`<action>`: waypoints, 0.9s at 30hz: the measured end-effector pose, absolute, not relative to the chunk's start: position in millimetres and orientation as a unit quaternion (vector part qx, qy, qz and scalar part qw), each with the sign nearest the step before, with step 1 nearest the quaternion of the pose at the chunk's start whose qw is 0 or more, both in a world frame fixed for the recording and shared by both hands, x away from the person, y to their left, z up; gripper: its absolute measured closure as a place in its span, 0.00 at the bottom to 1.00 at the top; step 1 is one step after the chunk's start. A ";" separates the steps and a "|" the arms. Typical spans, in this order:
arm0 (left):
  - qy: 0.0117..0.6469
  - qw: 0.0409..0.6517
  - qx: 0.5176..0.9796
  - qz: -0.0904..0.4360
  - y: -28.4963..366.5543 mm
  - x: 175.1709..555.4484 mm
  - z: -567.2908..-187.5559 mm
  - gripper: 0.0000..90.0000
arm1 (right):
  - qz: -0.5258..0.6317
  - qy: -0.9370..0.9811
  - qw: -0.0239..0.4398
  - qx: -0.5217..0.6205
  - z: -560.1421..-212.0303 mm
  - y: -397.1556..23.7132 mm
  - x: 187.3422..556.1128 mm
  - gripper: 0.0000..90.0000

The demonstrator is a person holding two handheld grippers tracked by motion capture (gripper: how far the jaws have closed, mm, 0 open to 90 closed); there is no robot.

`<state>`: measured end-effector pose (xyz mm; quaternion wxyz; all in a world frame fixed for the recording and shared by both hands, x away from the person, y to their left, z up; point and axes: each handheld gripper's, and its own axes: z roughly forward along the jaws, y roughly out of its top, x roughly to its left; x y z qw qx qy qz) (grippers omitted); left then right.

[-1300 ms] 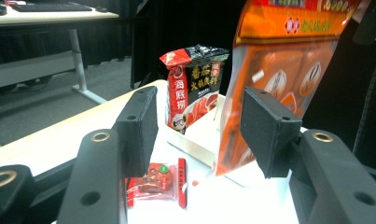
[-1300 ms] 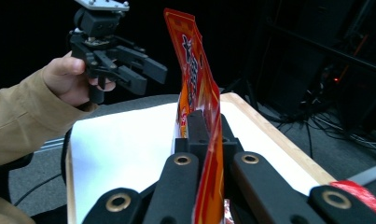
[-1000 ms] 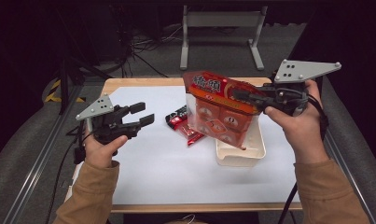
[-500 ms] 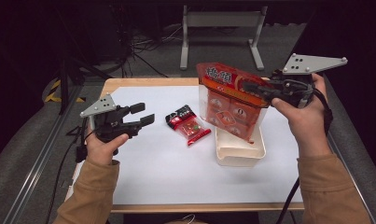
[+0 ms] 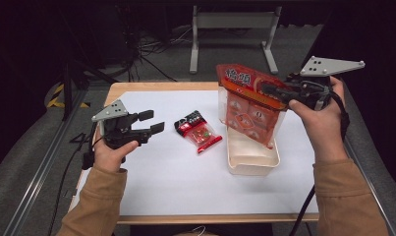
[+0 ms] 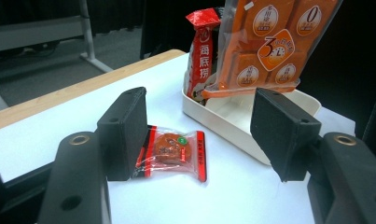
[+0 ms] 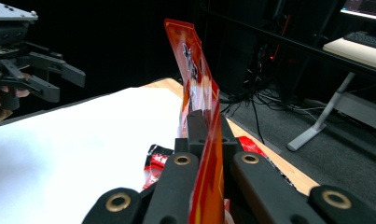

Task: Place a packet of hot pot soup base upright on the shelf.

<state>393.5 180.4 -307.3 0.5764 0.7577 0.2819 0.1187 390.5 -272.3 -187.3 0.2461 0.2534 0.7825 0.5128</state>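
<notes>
We hold the large orange snack bag (image 5: 252,105) by its top edge in the right hand-held gripper (image 5: 278,92), whose jaws are clamped fully on the packaging. The bag hangs tilted above the white tray (image 5: 252,160), with its lower edge inside or just over the tray's far end; we cannot tell from these views whether it touches the tray floor. In the left gripper view, a tall red packet (image 6: 202,53) stands at the tray's far corner, beside the orange bag.

The left hand-held gripper (image 5: 151,123) hovers above the left part of the desk (image 5: 166,187). Its jaws have just been opening and stand apart with nothing between the pads. The small red snack packet (image 5: 199,131) lies flat on the desk, between this gripper and the tray, and apart from both.

We judge the work to be partly complete. The red packet appears to be already placed, and the orange bag is over the tray but not released. Remaining steps, as far as we can judge: lower the bag, release it, then pick up the small packet with the left hand-held gripper and transfer it to the tray.
</notes>
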 end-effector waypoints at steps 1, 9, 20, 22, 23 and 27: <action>0.282 0.577 0.757 0.119 180.7 393.9 -307.7 0.42 | 0.513 0.782 0.246 0.256 -188.6 -273.7 391.5 0.99; 0.285 0.575 0.758 0.117 181.0 394.6 -308.8 0.42 | 0.507 0.781 0.244 0.270 -199.8 -280.5 397.0 0.99; 0.286 0.571 0.760 0.116 180.4 395.8 -310.4 0.42 | 0.492 0.782 0.252 0.287 -213.8 -288.9 403.1 0.99; 0.286 0.571 0.760 0.117 180.3 395.9 -310.6 0.42 | 0.487 0.783 0.255 0.290 -217.8 -289.7 404.5 0.99; 0.286 0.572 0.760 0.116 180.1 396.2 -310.8 0.42 | 0.486 0.784 0.254 0.290 -219.7 -289.7 405.0 0.99; 0.287 0.571 0.760 0.116 179.7 396.3 -311.3 0.42 | 0.480 0.787 0.255 0.292 -227.6 -288.8 407.7 0.99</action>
